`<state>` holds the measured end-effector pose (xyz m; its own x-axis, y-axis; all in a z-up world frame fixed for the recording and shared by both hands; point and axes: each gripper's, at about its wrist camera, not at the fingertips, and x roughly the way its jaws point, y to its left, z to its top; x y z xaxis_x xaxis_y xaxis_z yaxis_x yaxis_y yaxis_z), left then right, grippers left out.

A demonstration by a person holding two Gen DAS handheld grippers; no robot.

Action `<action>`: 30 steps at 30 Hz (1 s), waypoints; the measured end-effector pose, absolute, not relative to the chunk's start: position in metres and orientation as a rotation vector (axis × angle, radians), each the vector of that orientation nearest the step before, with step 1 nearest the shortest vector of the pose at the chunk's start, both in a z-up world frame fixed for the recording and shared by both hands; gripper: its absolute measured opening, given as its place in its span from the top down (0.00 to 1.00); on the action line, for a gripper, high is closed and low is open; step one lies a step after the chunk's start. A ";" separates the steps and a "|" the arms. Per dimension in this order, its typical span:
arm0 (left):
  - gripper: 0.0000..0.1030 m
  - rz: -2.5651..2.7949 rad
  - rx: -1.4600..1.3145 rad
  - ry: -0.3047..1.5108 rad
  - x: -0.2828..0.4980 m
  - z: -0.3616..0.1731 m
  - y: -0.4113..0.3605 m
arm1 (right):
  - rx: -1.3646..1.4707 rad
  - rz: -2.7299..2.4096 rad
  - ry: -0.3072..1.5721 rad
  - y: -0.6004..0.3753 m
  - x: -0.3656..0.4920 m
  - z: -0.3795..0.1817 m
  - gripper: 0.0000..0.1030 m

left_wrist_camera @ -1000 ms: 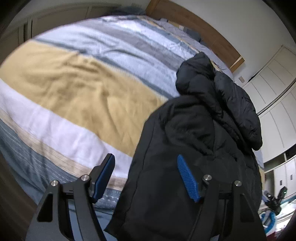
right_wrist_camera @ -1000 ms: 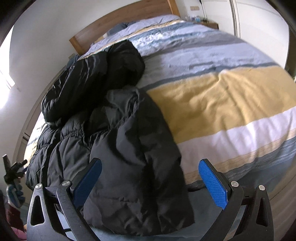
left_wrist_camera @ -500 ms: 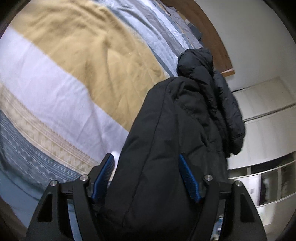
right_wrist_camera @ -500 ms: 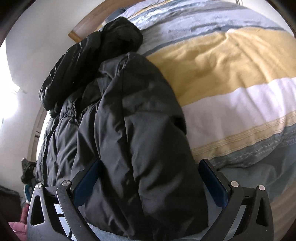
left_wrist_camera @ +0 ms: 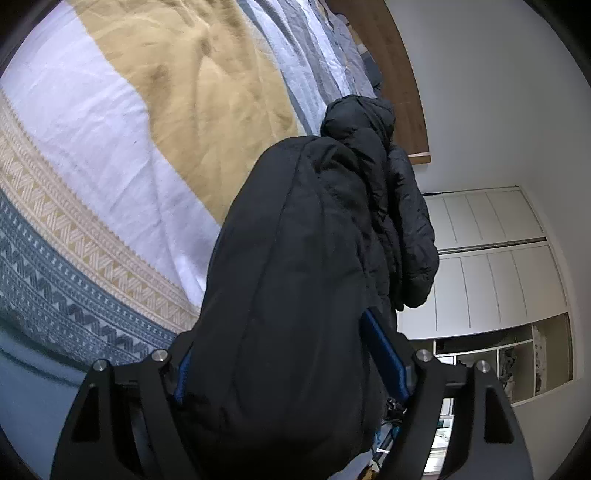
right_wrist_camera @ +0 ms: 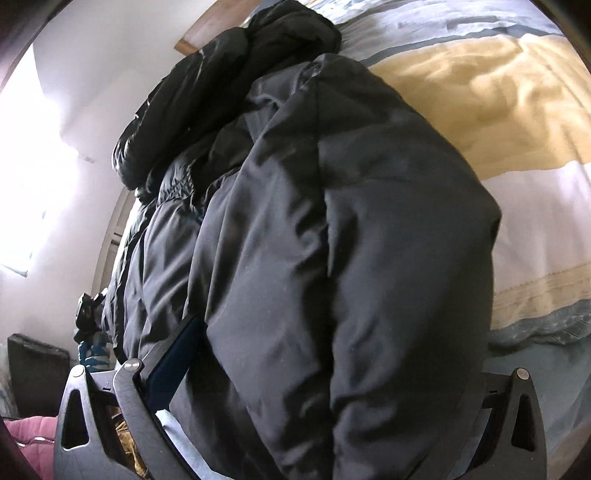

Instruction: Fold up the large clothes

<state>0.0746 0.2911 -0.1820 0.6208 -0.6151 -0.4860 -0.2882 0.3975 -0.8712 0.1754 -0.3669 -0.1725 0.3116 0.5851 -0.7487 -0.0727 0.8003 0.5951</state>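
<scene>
A black puffer jacket (left_wrist_camera: 306, 229) lies bunched on a striped bedspread (left_wrist_camera: 110, 122). In the left wrist view my left gripper (left_wrist_camera: 291, 354) stands open with the jacket's near end filling the gap between its blue pads (left_wrist_camera: 386, 350). In the right wrist view the same jacket (right_wrist_camera: 332, 240) bulges between the fingers of my right gripper (right_wrist_camera: 332, 369), which is also open; its left pad (right_wrist_camera: 177, 354) shows, the right pad is hidden by cloth. The jacket's hood end (right_wrist_camera: 295, 26) lies far up the bed.
The bedspread (right_wrist_camera: 517, 110) has yellow, white and blue bands. A wooden headboard (left_wrist_camera: 402, 85) stands at the far end. White wardrobe doors (left_wrist_camera: 491, 266) and open shelves are to the right. A pink cloth (right_wrist_camera: 33, 432) and a dark box (right_wrist_camera: 37, 373) lie low beside the bed.
Both grippers have moved forward and down onto the jacket's near end, so the cloth now fills the gaps between their fingers. Both stay open.
</scene>
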 end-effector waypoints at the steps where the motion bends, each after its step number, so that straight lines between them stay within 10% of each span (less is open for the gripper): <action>1: 0.26 -0.249 -1.196 0.925 0.074 -0.183 0.292 | 0.513 0.465 1.184 -0.367 0.176 -0.173 0.00; 12: 0.26 -0.363 -1.197 0.952 0.073 -0.181 0.271 | 0.579 0.518 1.139 -0.373 0.163 -0.164 0.01; 17: 0.26 -0.340 -1.124 0.967 0.074 -0.173 0.258 | 0.600 0.491 1.158 -0.374 0.164 -0.168 0.31; 21: 0.28 -0.309 -1.058 0.982 0.077 -0.167 0.240 | 0.610 0.497 1.172 -0.374 0.162 -0.173 0.38; 27: 0.77 -0.294 -0.999 0.975 0.082 -0.150 0.216 | 0.614 0.550 1.132 -0.367 0.161 -0.169 0.76; 30: 0.82 -0.319 -1.038 0.918 0.082 -0.132 0.213 | 0.625 0.612 1.074 -0.362 0.161 -0.154 0.82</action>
